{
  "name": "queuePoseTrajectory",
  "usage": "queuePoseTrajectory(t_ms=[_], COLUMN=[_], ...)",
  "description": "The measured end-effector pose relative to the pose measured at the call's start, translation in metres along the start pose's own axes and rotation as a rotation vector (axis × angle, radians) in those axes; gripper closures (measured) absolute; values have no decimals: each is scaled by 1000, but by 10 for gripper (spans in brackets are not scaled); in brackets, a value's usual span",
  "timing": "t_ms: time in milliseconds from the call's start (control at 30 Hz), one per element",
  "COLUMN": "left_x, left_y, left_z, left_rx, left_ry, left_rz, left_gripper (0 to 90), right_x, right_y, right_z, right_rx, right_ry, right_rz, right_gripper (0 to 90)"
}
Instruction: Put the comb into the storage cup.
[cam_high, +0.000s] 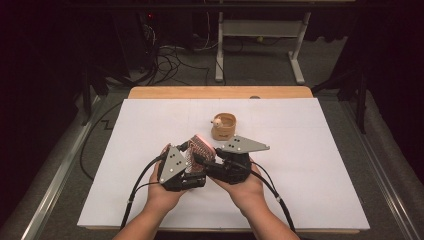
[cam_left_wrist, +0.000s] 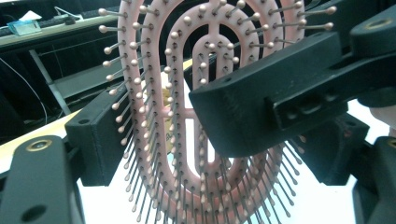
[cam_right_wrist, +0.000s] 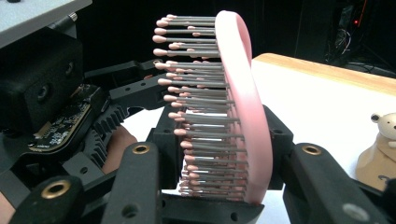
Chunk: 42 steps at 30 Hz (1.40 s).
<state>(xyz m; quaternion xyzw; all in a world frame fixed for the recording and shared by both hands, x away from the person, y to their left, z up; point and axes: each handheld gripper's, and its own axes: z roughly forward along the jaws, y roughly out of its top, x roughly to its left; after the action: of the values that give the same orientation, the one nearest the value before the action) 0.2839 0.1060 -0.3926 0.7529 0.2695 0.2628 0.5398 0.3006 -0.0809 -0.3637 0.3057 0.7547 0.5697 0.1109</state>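
Brush (cam_high: 200, 146): pink, oval, open-slotted head with grey pins tipped in pink balls; held up off the sheet between both grippers, near the table's front centre, just in front of the holder.
Brush attitude: upright on edge in the right gripper view (cam_right_wrist: 243, 107), pins pointing to that view's left, smooth pink back to its right.
Left gripper (cam_high: 186, 161): clamped across the brush's edges; in the left gripper view one black jaw sits against the brush's left rim, the other behind the pins at right; pin face (cam_left_wrist: 187, 116) turned toward the camera.
Right gripper (cam_high: 206, 161): pressed together on the brush's lower part; in the right gripper view one jaw stands on the pin side, one on the back, brush rising between them; crosses in front of the pins in the left gripper view (cam_left_wrist: 275, 100).
Hands: left hand (cam_high: 162, 192) and right hand (cam_high: 245, 190) low at front centre, grippers angled in toward each other and nearly meeting.
Holder (cam_high: 223, 126): tan, cup-shaped, small bear figure on its rim; stands on the sheet just beyond the grippers, clear of the brush.
Sheet (cam_high: 310, 165): white, covering the wooden table (cam_high: 220, 92).
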Motion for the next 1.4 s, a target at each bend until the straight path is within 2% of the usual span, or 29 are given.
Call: queuePoseTrajectory(t_ms=[400, 667, 900, 1067, 1400], left_x=[-1, 1, 3, 3, 2], left_y=[0, -1, -3, -4, -4], left_z=[1, 1, 2, 4, 3], left_rx=[1, -3, -15, -7, -13], left_ry=[-9, -23, -53, -70, -82], left_rz=[0, -5, -26, -29, -31], left_gripper=[193, 187, 175, 158, 150], right_x=[3, 4, 3, 2, 1], right_y=[1, 2, 2, 3, 4], right_z=[-1, -1, -2, -3, -6], right_rx=[14, 9, 4, 3, -10], right_ry=[-33, -34, -37, -41, -47], right_rz=[-29, -28, -35, -41, -46], right_gripper=[641, 643, 646, 649, 652])
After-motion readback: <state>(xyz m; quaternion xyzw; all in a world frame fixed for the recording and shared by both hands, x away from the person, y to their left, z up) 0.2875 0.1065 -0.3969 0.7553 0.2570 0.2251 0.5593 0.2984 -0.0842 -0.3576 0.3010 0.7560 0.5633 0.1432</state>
